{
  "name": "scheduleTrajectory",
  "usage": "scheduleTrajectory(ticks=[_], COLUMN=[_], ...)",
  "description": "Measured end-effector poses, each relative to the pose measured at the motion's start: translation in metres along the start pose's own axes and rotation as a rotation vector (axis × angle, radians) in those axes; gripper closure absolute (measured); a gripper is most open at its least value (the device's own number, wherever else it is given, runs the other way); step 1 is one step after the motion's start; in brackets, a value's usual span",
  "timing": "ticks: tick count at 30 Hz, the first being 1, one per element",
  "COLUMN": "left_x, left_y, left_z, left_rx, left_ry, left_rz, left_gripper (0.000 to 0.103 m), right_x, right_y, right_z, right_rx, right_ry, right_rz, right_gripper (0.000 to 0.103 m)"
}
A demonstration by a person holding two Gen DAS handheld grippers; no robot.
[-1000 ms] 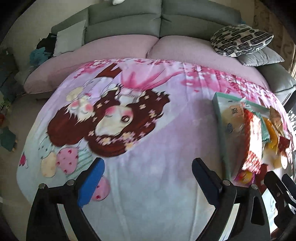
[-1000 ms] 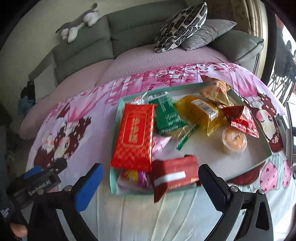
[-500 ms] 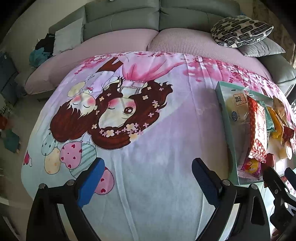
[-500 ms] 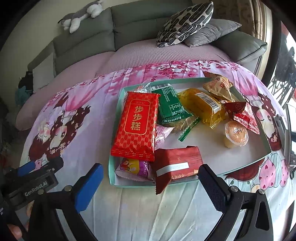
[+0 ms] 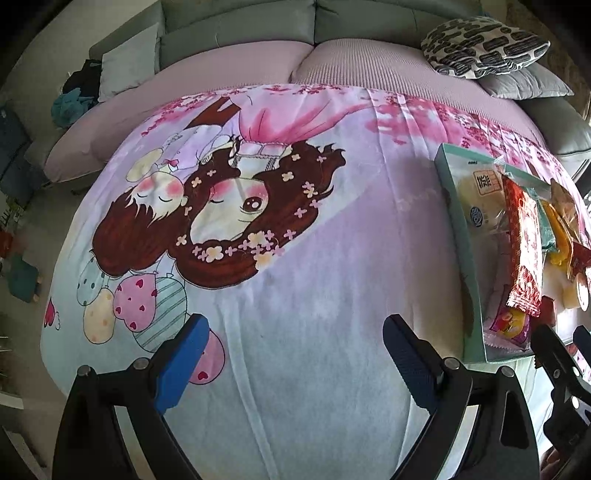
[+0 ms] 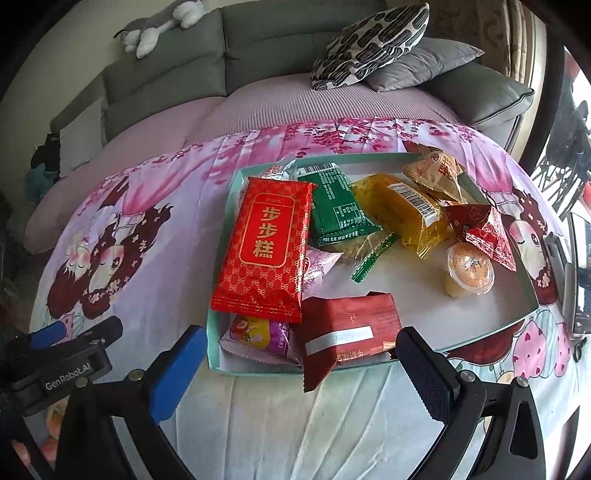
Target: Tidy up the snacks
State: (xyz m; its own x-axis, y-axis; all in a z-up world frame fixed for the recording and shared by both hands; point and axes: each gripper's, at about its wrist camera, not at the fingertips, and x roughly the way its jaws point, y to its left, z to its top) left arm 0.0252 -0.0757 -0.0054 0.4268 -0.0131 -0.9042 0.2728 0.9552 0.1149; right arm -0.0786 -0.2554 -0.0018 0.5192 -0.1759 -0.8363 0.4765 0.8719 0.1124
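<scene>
A shallow teal box lid [image 6: 218, 354] lies on a cartoon-print blanket [image 6: 122, 221] and holds several snacks. Among them are a large red packet [image 6: 266, 251], a green packet [image 6: 336, 203], a yellow packet [image 6: 402, 210], a dark red packet [image 6: 347, 332] and an orange jelly cup [image 6: 469, 269]. My right gripper [image 6: 295, 373] stands open just in front of the box's near edge, nothing between its fingers. My left gripper [image 5: 291, 362] stands open over bare blanket [image 5: 295, 295], left of the box [image 5: 458, 229]. The left gripper also shows at the lower left of the right wrist view.
A grey sofa [image 6: 277, 40] with a pink seat cover runs behind the blanket. A black-and-white patterned cushion [image 6: 369, 44] and a grey pillow [image 6: 424, 62] lie at its right end. A plush toy [image 6: 155, 26] rests on the backrest. Dark items sit at the sofa's left end [image 5: 77, 92].
Both views have drawn back and tilted a little, so the box and the blanket print sit lower in frame. Nothing was taken hold of; both grippers stay open.
</scene>
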Motion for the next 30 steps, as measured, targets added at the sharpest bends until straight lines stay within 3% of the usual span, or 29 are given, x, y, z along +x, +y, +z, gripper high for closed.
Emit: scheduleTrajectory(ticks=[30], left_x=[0.0095], left_y=[-0.0075], left_z=[-0.0032], left_rx=[0.048], left_ry=[0.05], left_rz=[-0.008], left_gripper=[0.008], right_x=[0.0039], right_y=[-0.0067], right_z=[-0.0001], right_rx=[0.025], right_ry=[0.024], right_rz=[-0.014], right_gripper=[0.0])
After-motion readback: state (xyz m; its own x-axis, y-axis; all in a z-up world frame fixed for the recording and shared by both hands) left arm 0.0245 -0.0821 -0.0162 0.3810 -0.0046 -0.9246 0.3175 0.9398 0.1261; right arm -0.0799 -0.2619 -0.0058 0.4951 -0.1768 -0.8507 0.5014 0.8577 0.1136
